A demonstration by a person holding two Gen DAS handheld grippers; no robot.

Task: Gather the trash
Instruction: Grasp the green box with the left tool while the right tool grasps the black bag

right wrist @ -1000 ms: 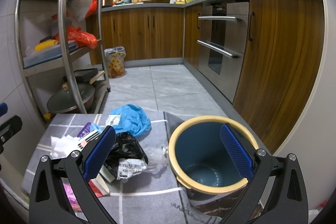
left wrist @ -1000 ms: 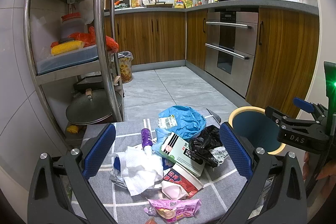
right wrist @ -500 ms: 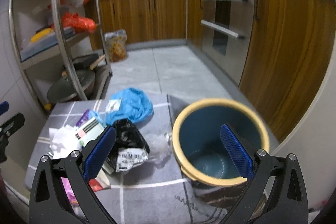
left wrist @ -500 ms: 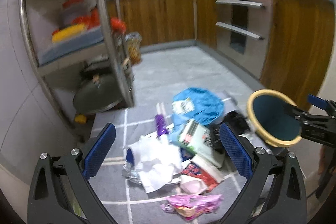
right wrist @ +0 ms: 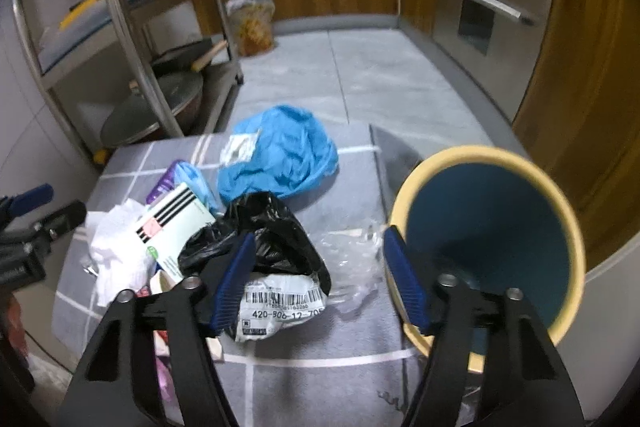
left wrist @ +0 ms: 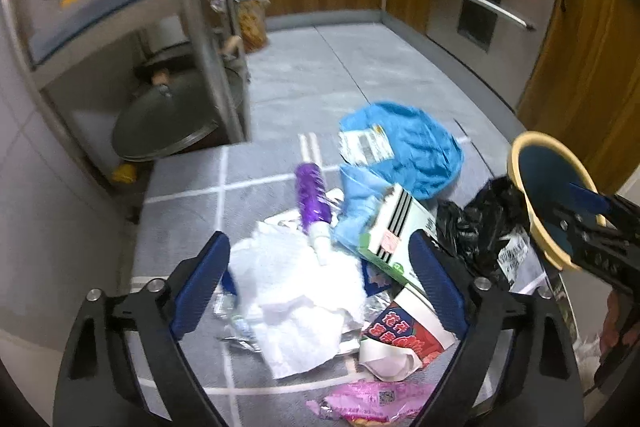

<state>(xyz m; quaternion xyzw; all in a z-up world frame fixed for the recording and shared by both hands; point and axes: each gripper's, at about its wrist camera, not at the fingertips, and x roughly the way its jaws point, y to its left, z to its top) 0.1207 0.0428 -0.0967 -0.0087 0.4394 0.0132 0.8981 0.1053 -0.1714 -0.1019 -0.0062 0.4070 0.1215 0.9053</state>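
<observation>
My left tool (left wrist: 320,285) is closing above the white tissue (left wrist: 304,303) at lower centre, gripping nothing. My right tool (right wrist: 318,281) is closing too, unclenched, over clear plastic wrap (right wrist: 352,267) between the black bag (right wrist: 264,235) and the bin (right wrist: 488,239) at right, on the grey tabletop (right wrist: 320,383).

One blue plastic bag (left wrist: 416,147), one black plastic bag (right wrist: 264,235) and one clear plastic wrapper (right wrist: 352,263) were counted. One purple tube (left wrist: 310,199), one crumpled white tissue (left wrist: 296,291), one green-and-white carton (left wrist: 394,239), one red-printed paper cup (left wrist: 404,327) and one pink snack wrapper (left wrist: 372,399) were seen. One blue bin (right wrist: 488,227) was counted.
</observation>
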